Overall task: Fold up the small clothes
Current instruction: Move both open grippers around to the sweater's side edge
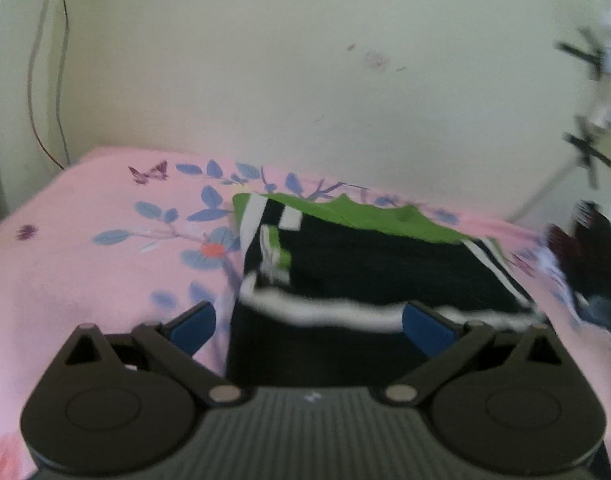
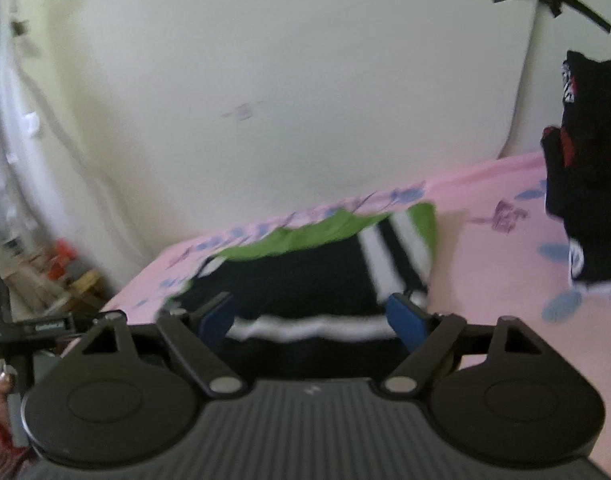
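A small black garment with white stripes and green trim lies on the pink flowered bedsheet. My left gripper is open, its blue pads wide apart over the garment's near white-striped edge. The same garment shows in the right wrist view, partly folded. My right gripper is open too, its blue pads on either side of the near striped edge. Both views are blurred by motion.
A pile of dark clothes sits on the bed at the right, also seen at the right edge of the left view. A pale wall stands behind the bed. Clutter lies on the floor at the left.
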